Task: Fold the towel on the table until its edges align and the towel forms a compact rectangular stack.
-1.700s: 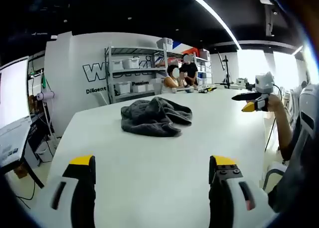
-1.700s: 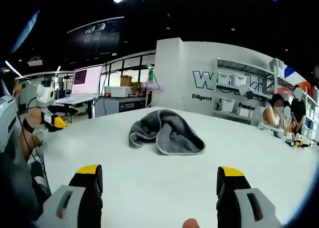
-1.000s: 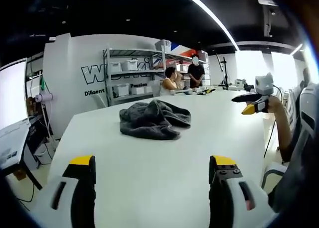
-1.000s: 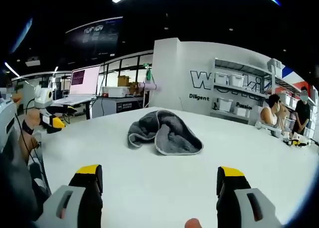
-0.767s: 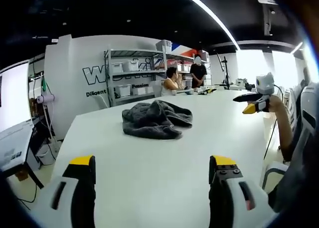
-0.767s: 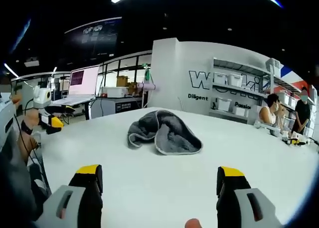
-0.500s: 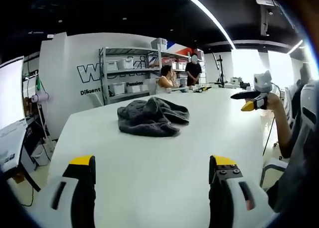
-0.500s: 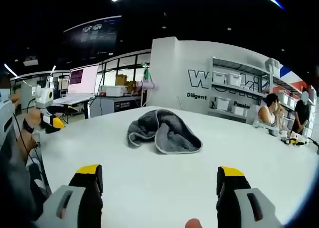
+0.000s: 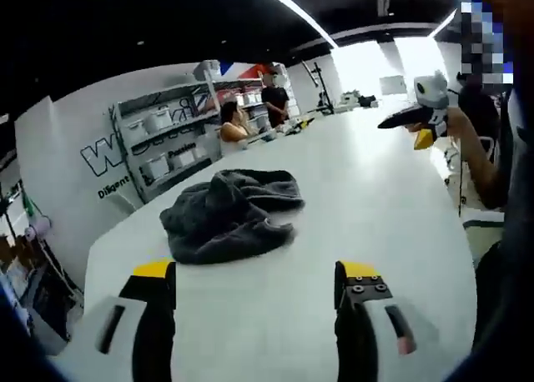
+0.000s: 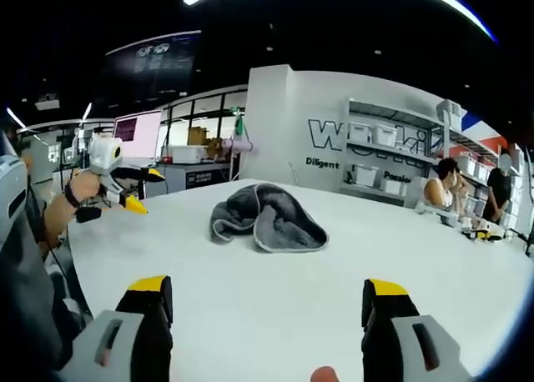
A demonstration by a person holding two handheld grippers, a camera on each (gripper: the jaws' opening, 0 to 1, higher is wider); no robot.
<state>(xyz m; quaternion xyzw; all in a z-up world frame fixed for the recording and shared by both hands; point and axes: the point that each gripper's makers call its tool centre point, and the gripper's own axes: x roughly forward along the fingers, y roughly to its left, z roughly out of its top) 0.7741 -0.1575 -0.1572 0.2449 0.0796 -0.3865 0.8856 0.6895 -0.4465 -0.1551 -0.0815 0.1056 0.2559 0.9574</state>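
A dark grey towel (image 9: pixel 229 211) lies crumpled in a heap on the white table (image 9: pixel 359 198), ahead of my left gripper (image 9: pixel 256 272), whose yellow-tipped jaws stand wide apart with nothing between them. My right gripper (image 9: pixel 409 129) is held in a hand above the table's right side, open. In the right gripper view the same towel (image 10: pixel 265 218) shows a light hem and rests beyond my right gripper (image 10: pixel 267 286), open and empty. My left gripper (image 10: pixel 143 190) hovers at the table's left edge, jaws apart, well short of the towel.
Bare white table (image 10: pixel 400 248) surrounds the towel on all sides. Two people (image 9: pixel 229 123) are at the table's far end near small items. Shelves with bins (image 10: pixel 380 136) line the wall; a desk with a screen (image 10: pixel 140 136) stands beyond the table.
The left gripper has risen and swung toward the towel, tilting its view and bringing the towel nearer. The right gripper has barely moved. The towel lies as before.
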